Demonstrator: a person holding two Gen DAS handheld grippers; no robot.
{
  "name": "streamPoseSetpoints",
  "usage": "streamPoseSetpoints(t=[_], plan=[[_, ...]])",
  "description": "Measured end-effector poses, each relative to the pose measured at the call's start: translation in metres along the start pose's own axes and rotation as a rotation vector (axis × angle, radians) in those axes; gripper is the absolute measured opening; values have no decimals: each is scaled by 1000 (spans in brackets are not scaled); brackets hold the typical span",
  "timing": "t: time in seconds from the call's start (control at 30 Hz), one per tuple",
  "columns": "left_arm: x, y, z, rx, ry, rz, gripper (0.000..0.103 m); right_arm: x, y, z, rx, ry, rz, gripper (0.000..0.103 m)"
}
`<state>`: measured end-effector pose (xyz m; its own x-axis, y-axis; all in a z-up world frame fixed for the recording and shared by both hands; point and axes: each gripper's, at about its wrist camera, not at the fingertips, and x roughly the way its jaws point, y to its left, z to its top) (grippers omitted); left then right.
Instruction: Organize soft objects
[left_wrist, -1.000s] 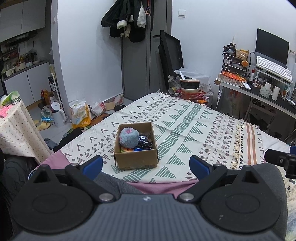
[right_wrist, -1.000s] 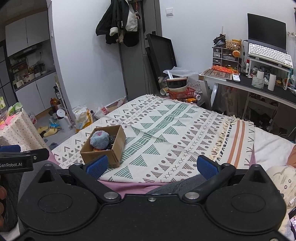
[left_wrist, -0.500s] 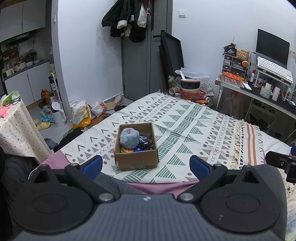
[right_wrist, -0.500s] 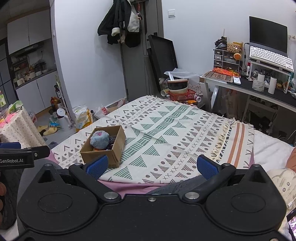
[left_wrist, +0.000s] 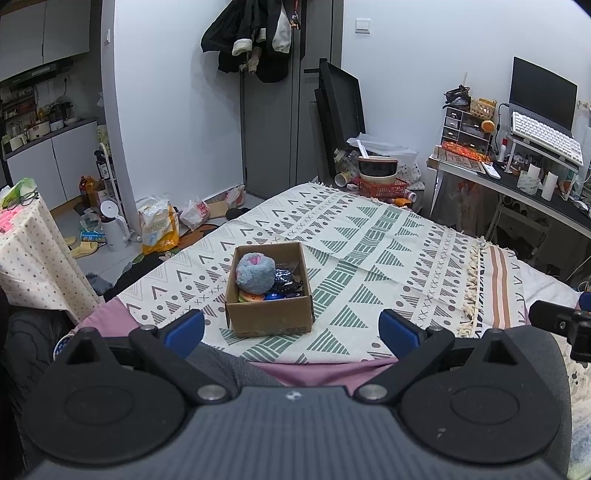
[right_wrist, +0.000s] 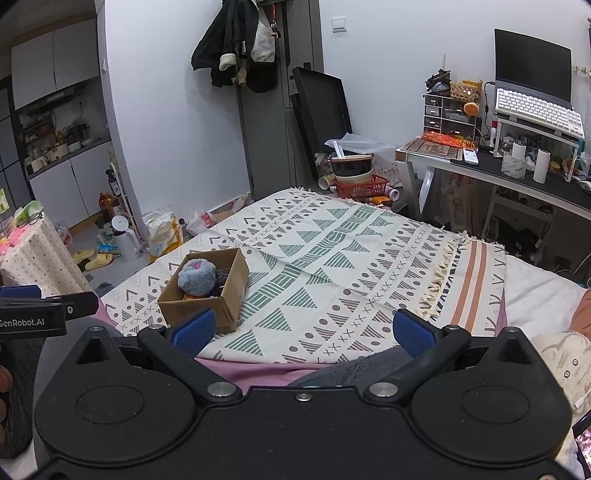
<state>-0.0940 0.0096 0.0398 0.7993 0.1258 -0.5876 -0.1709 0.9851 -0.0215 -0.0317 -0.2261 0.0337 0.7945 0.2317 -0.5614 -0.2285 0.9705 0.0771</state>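
Your left gripper (left_wrist: 291, 330) hangs over the near edge of the bed (left_wrist: 369, 236), its blue fingers (left_wrist: 184, 328) spread wide with nothing between them. Just beyond them a box (left_wrist: 269, 317) sits on the patterned blanket (left_wrist: 388, 266). Inside it a blue-grey fluffy ball (left_wrist: 255, 273) lies at the far left, with dark items to its right and small coloured discs (left_wrist: 258, 296) at the near side. At the far right edge you can see part of the right gripper (left_wrist: 561, 321). A desk (left_wrist: 517, 184) stands far right.

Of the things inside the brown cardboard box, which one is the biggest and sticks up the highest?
The fluffy grey-blue ball with a pink spot, at the box's far left; the others are small, flat or dark items lying lower.
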Motion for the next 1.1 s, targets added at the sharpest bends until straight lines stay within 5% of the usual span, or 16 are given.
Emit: streamPoseSetpoints(t=[1.1], plan=[[0, 4, -3, -5, 5, 9, 100, 3, -2, -3, 5, 11, -15, 103]])
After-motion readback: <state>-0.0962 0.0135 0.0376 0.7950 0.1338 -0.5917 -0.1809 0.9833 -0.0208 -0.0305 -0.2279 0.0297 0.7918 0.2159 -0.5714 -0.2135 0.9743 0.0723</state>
